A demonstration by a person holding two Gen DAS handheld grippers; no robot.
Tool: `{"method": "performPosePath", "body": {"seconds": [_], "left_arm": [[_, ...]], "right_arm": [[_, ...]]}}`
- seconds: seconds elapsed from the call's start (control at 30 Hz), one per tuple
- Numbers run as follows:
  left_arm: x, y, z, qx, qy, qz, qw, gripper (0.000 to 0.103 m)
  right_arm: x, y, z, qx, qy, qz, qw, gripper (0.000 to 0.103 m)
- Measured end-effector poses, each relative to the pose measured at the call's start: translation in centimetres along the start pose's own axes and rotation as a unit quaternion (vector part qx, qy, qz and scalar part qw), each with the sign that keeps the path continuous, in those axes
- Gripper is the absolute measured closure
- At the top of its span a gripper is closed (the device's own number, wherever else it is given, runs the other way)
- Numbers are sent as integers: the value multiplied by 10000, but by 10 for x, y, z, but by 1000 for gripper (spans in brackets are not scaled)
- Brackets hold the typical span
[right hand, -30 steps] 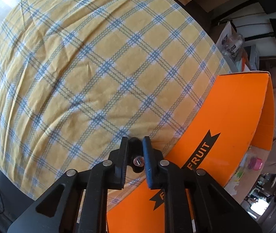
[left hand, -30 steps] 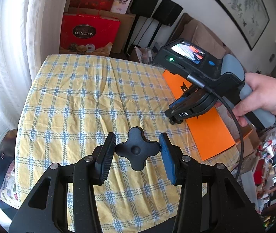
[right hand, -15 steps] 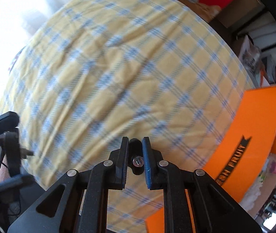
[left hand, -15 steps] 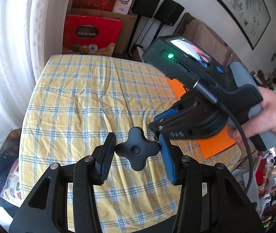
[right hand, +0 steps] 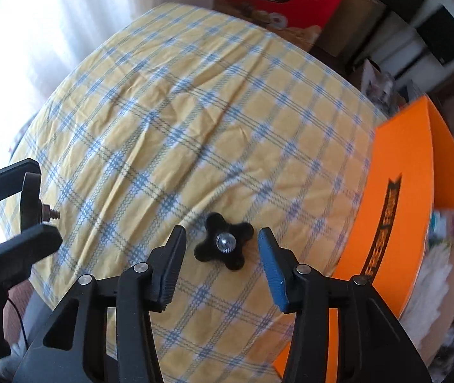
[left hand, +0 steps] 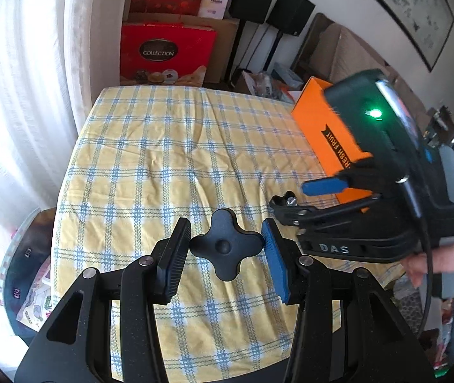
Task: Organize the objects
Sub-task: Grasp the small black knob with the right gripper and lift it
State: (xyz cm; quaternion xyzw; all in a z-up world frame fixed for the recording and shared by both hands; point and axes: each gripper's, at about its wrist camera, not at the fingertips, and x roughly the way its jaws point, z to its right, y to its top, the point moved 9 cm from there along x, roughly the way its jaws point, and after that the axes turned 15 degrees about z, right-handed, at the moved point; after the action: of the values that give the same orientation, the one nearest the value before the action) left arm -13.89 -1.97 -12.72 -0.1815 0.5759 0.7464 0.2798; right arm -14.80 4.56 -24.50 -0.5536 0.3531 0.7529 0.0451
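The left hand-held gripper [left hand: 226, 249] holds a black four-lobed plastic knob [left hand: 226, 247] above the yellow-and-blue checked cloth surface [left hand: 169, 146]. The right hand-held gripper [right hand: 220, 257], jaws just opened, stands clear of a second black knob with a metal stud [right hand: 223, 244], apparently just set down near the flat orange cardboard box [right hand: 399, 198]. Sorting looks unfinished.

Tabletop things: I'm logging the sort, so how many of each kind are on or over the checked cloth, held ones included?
Black star knobs: 2, the held knob in the left gripper and the loose knob on the checked cloth
Orange box: 1
Total: 3
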Motion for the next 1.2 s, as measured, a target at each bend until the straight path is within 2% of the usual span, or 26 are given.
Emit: {"method": "performPosePath", "body": {"seconds": [0.3,0.6,0.73,0.83,0.97,1.2], "left_arm": [[3,-1,-4,-85,124,-12,9999,60],[0,-3,-8,-249,138,-7,9996,60],[0,-7,-10,-389,118,1,9992,60],[1,-10,-9,-413,95,-1,9991,60],[1,-12,-9,-433,92,2,9990,60],[6,-11,-6,-400,164,22,9991,60]], "right_arm": [[-13,-1,10,620,20,533,9966,57],[-12,-8,11,1090,-95,788,9909,67],[-13,-9,14,1274,-47,929,9875,67],[-6,-14,13,1398,25,833,9867,66],[-9,-11,16,1586,81,1032,9819,64],[-10,-10,22,1847,149,1309,9739,67]]}}
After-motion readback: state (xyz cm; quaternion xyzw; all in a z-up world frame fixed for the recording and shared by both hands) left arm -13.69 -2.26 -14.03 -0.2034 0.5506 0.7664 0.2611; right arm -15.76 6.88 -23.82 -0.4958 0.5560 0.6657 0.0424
